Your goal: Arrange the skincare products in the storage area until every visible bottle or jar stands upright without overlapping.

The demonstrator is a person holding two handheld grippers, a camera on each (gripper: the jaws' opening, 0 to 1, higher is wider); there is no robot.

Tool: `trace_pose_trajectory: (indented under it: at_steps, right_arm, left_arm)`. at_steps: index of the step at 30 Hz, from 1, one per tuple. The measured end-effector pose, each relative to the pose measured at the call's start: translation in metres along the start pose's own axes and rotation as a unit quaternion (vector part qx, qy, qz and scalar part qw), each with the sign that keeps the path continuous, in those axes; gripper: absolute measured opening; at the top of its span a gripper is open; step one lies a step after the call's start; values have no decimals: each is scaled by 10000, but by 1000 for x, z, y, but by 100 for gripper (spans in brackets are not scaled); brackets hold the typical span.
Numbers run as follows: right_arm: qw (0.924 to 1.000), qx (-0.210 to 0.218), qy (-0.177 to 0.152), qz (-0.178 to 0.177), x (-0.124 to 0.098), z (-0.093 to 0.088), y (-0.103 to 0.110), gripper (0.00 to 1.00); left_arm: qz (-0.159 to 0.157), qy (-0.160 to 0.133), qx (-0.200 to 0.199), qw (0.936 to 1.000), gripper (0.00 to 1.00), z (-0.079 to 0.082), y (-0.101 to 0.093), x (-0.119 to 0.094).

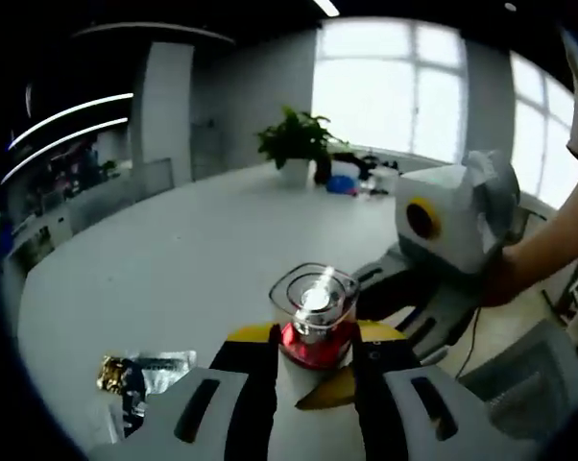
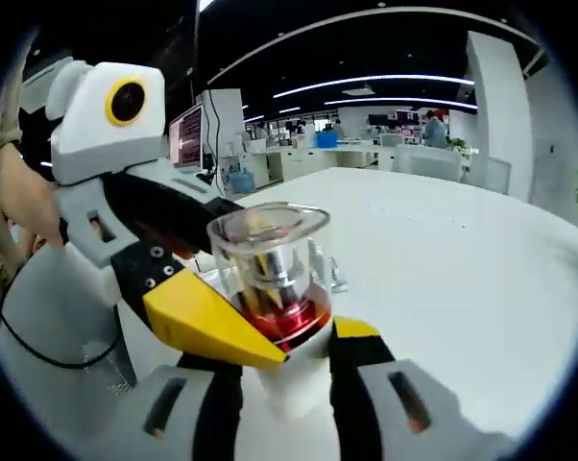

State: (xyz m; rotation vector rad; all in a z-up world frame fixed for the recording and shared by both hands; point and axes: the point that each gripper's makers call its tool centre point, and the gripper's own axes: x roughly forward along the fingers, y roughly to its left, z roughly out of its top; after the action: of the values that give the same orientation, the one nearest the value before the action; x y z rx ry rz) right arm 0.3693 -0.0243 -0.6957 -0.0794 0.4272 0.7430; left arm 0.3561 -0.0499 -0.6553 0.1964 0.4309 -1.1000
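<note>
Left gripper view shows both grippers, left gripper [image 1: 313, 370] and right gripper [image 2: 287, 370], clamped on one bottle [image 1: 313, 312]; release one side slowly, keeping it upright on the table [image 1: 174, 259].

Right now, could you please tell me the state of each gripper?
Left gripper: shut on the clear-capped bottle with red base.
Right gripper: shut on the same bottle.

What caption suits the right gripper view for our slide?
Two hand-held grippers meet at a clear-capped red bottle on a white table.
</note>
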Motion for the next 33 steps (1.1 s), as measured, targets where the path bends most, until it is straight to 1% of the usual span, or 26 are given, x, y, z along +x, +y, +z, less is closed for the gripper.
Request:
trace_pose_trajectory:
  at_steps: [4, 6, 12, 13, 15, 16, 18, 21, 25, 26, 27, 28, 30, 33]
  right_arm:
    - [9999, -43, -114, -40, 0, 0, -2, 35]
    - [9999, -43, -125, -58, 0, 0, -2, 35]
    - [10000, -58, 16, -5, -3, -3, -4, 35]
    - [9999, -47, 153, 17, -5, -8, -6, 35]
    - [9995, -166, 254, 14, -7, -15, -9, 34]
    - [9996, -107, 242, 16, -9, -16, -11, 34]
    - [9997, 152, 198, 3, -11, -16, -14, 35]
    - [9998, 42, 179, 17, -11, -14, -14, 32]
    - [9998, 63, 164, -77, -5, -10, -22, 32]
    - [9997, 130, 172, -99, -3, -10, -24, 32]
    - [9997, 150, 172, -111, -2, -9, -26, 32]
    - [9996, 149, 179, -132, -1, -8, -28, 32]
    - [9996, 133, 210, -126, 2, -7, -33, 32]
    - [9996, 113, 230, -116, 5, -5, -42, 32]
  left_arm:
    - [-7, -26, 230, 9997, 26, 0, -2, 2]
    - [-13, -43, 277, 9996, 27, 0, -3, 2]
    - [-63, -98, 307, 9995, 27, 2, -5, 5]
    - [-42, -109, 303, 9995, 27, 3, -5, 5]
    - [-9, -123, 305, 9995, 27, 3, -4, 6]
    - [2, -128, 299, 9995, 27, 4, -4, 6]
    - [20, -141, 286, 9995, 27, 5, -3, 7]
    - [63, -159, 278, 9995, 27, 6, -2, 10]
    - [263, -184, 239, 9992, 27, 9, 5, 15]
    - [375, -165, 354, 9985, 27, 9, 8, 16]
    - [471, -159, 629, 9968, 28, 10, 12, 18]
    - [456, -187, 523, 9974, 28, 10, 12, 19]
    - [475, -211, 406, 9978, 28, 12, 19, 23]
    - [473, -253, 395, 9978, 28, 15, 26, 28]
